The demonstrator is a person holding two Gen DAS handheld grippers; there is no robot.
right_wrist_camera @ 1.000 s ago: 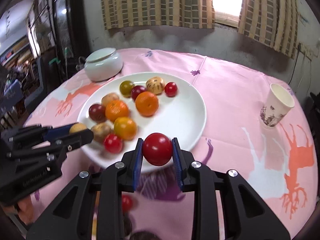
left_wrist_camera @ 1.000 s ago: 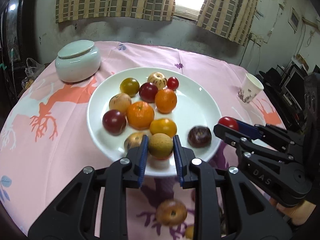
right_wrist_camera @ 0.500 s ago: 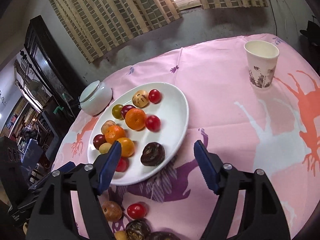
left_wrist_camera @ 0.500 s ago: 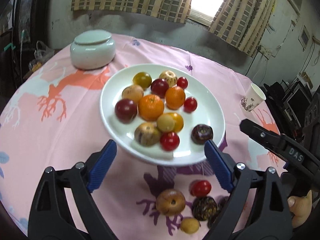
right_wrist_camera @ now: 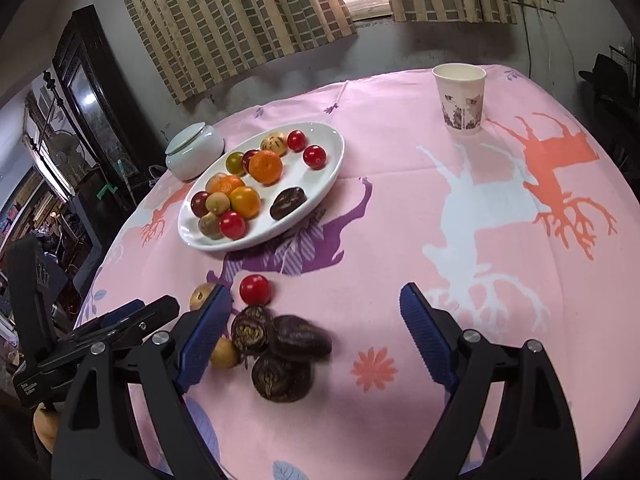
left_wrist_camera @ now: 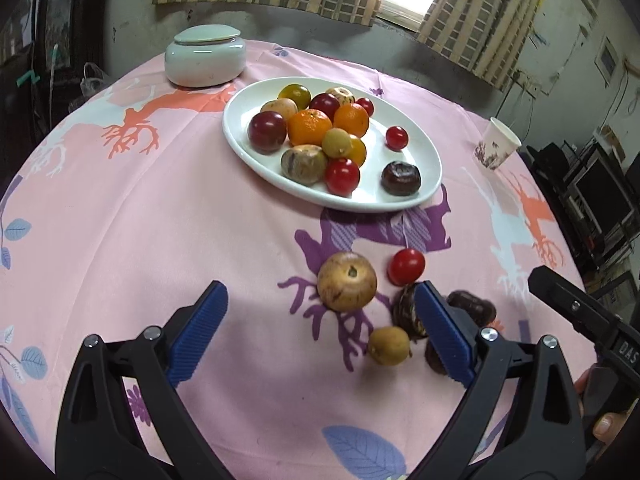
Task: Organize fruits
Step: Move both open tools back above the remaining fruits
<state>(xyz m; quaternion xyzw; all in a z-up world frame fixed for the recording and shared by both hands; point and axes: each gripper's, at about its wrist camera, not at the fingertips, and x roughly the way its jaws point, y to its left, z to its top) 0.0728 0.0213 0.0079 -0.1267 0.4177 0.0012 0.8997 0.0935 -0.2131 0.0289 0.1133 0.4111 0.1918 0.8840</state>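
Observation:
A white plate [left_wrist_camera: 424, 152] [right_wrist_camera: 332, 160] holds several fruits: oranges, red tomatoes, plums, tan fruits and a dark brown one. Loose on the pink cloth nearer me lie a tan round fruit [left_wrist_camera: 347, 281], a red tomato [left_wrist_camera: 406, 266] [right_wrist_camera: 255, 289], a small yellow fruit [left_wrist_camera: 389, 345] [right_wrist_camera: 225, 353] and several dark brown fruits [right_wrist_camera: 298, 338]. My left gripper [left_wrist_camera: 320, 332] is open and empty above the cloth, the loose fruits between and beside its right finger. My right gripper [right_wrist_camera: 314, 336] is open and empty, the dark fruits just inside its left finger.
A pale lidded jar [left_wrist_camera: 205, 56] [right_wrist_camera: 194, 156] stands beyond the plate at the left. A paper cup [left_wrist_camera: 496, 148] [right_wrist_camera: 460, 98] stands at the far right. The round table's edge drops off to dark furniture on both sides.
Both grippers opened, letting go of the tan fruit and the red tomato onto the plate, then drew back from the plate toward the loose fruits near the table's front.

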